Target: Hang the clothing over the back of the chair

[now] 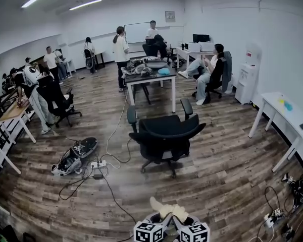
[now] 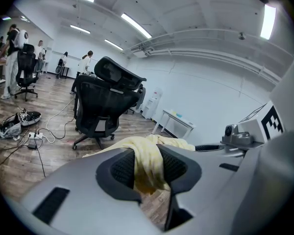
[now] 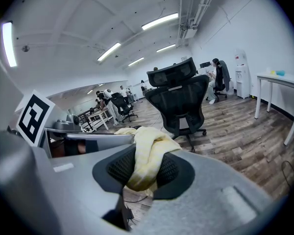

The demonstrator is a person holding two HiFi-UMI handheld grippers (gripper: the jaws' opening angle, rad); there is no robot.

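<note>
- Ahead of the left tool (image 2: 147, 166) and right tool (image 3: 146, 168), well apart across the floor (image 1: 227, 175), stands the chair (image 1: 164, 132), its back seemingly turned toward them.
- Each tool is nearly closed, clamped on the yellow cloth (image 1: 167, 209) bunched between them.
- Neither hand looks nearer; the cloth spans crosswise.
</note>
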